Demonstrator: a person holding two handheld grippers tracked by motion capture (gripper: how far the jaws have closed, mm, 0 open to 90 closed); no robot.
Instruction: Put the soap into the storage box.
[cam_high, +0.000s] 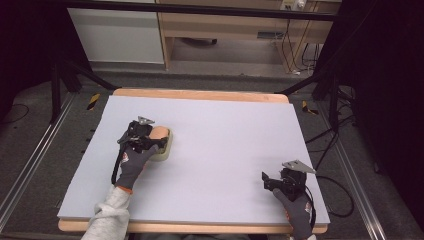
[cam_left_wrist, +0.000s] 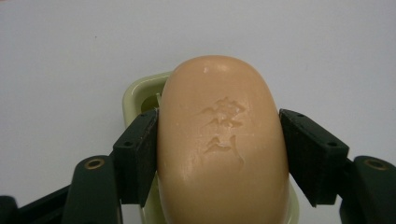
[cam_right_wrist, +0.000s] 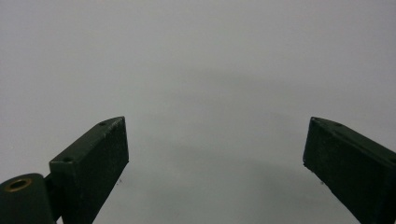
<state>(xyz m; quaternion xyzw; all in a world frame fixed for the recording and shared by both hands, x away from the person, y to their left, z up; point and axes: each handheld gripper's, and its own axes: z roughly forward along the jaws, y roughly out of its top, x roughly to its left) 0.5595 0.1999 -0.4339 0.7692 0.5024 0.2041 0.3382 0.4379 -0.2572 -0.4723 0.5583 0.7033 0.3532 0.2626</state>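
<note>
The left tool (cam_left_wrist: 219, 154) is clenched on the peach soap bar (cam_left_wrist: 222, 144), which sits over the pale green soap dish (cam_left_wrist: 140, 95) on the tabletop (cam_high: 225, 145). Keep both pads square on the bar's sides; it looks slippery. The right tool (cam_right_wrist: 215, 154) rests released, well apart, with open room all around.

The table (cam_high: 210, 150) carries a pale grey-lilac sheet, its wooden edge (cam_high: 200, 94) showing at twelve o'clock; beyond it lies grey floor (cam_high: 200, 77); a white cabinet (cam_high: 116, 35) stands at eleven o'clock, a light wooden desk (cam_high: 230, 27) at twelve with cables (cam_high: 295, 50) hanging at one; black curtains (cam_high: 390, 75) darken three and nine o'clock; black frame legs (cam_high: 60, 85) and metal floor rails (cam_high: 30, 160) flank both sides; yellow-black tape (cam_high: 93, 101) marks the floor at ten.
</note>
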